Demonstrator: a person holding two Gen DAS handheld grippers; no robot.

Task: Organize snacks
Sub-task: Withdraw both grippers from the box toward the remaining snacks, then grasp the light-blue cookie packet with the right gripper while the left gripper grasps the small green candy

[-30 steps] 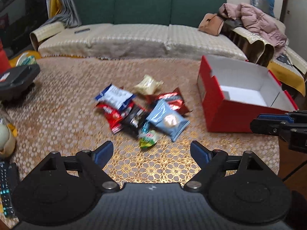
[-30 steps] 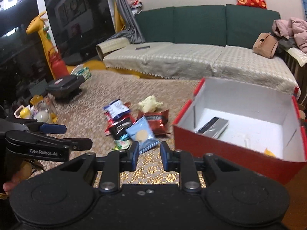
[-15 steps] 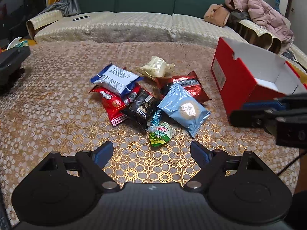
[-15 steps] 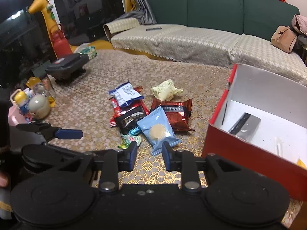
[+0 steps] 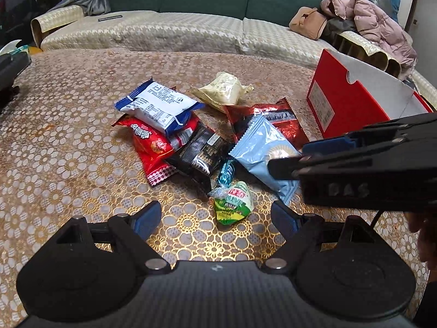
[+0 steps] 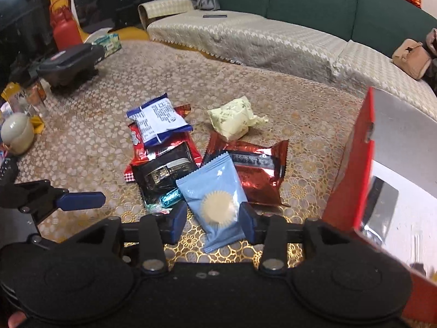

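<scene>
R gripper (image 6: 213,222) is the nearer one: its jaws are opening, w/ the near half of the light-blue packet (image 6: 215,202) showing between the tips, pads not pressing on it yet as far as the right wrist view shows. Packet lies dead ahead of the claw and just below it on the patterned tablecloth (image 6: 90,142). Long axis runs roughly fwd-back along the claw's pointing line, tilted a bit, so the jaws straddle its short width – prob the right way to pinch it.

L gripper (image 5: 215,217) is spread wide, nothing held. Small green candy wrapper (image 5: 232,202) sits just ahead of it, between the tips' lines but not touched; blue packet is ahead and to its right, farther off, w/ the R claw in the way.

Packet look: flat pale-blue pillow pouch, crimped zigzag ends, round tan sunburst print mid-face, glossy film – likely slippery, thin. Its far end overlaps the dark-red foil packet (image 6: 256,169); black packet (image 6: 164,175) and a teal sweet (image 6: 170,198) sit to the claw's left of it.

Red box (image 6: 352,180) stands open to the R claw's right, near – judged the drop spot
</scene>
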